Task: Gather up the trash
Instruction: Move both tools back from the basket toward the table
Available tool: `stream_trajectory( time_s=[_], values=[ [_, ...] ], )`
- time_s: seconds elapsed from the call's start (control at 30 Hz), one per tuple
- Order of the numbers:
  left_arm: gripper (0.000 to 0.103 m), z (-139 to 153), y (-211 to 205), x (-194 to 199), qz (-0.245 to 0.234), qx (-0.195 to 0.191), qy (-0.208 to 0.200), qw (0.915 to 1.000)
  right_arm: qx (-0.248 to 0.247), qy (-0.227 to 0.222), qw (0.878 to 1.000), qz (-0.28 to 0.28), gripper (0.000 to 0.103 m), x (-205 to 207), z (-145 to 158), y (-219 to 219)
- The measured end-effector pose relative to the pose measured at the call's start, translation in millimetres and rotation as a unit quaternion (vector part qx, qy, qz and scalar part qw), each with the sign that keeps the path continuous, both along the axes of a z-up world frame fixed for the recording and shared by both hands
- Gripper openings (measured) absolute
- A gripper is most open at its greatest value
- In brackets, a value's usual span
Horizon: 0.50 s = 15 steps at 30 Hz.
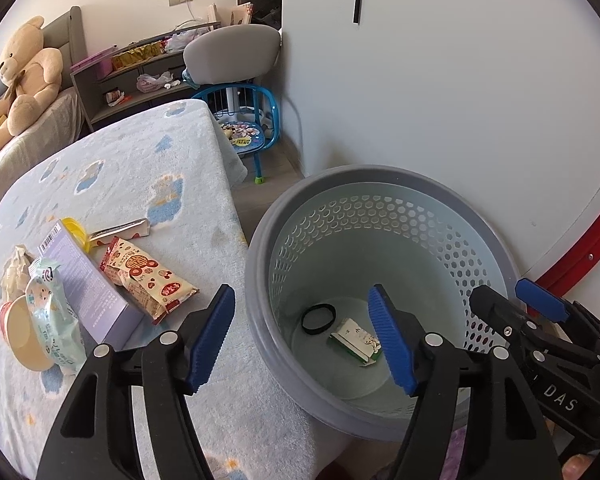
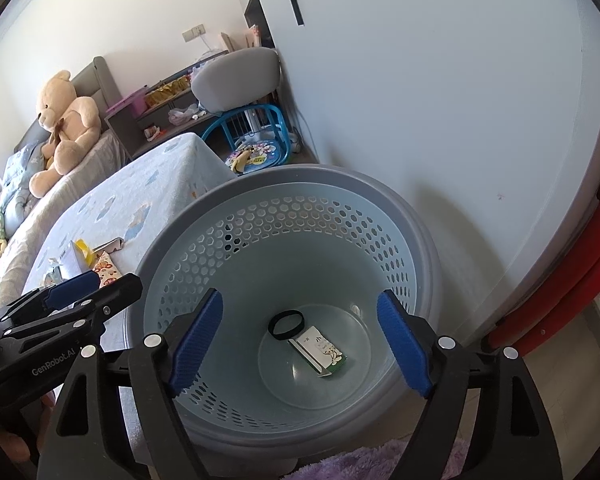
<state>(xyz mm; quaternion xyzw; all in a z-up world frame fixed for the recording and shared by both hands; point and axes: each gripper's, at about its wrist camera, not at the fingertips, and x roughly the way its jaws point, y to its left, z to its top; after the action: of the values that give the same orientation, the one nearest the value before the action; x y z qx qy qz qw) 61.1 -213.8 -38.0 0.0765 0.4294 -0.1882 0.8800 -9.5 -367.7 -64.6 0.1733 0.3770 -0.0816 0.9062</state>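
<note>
A grey perforated trash basket (image 1: 260,280) (image 2: 416,224) stands on the floor beside the bed. Inside it lie a small green-and-white carton (image 1: 354,340) (image 2: 320,352) and a black ring (image 1: 318,318) (image 2: 286,324). On the bed's blanket lie a red-and-cream snack wrapper (image 1: 148,274), a lilac box (image 1: 86,280), a pale green packet (image 1: 52,312) and a paper cup (image 1: 20,340). My left gripper (image 1: 302,338) is open and empty over the basket's left rim. My right gripper (image 2: 300,340) is open and empty above the basket's inside; it also shows in the left wrist view (image 1: 516,300).
A white wall (image 1: 440,100) rises right behind the basket. A teddy bear (image 1: 24,80) sits at the bed's far end. A blue child's chair (image 1: 244,120), a grey chair and shelves stand beyond the bed. A purple rug (image 2: 380,464) lies by the basket.
</note>
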Motion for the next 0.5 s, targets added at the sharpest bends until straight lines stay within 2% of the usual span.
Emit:
stream_trajectory(
  time_s=[0.5],
  values=[
    [0.068, 13, 38, -5, 0.037, -0.021, -0.014, 0.9990, -0.029, 0.008, 0.999, 0.014, 0.090, 6, 2, 16]
  ],
)
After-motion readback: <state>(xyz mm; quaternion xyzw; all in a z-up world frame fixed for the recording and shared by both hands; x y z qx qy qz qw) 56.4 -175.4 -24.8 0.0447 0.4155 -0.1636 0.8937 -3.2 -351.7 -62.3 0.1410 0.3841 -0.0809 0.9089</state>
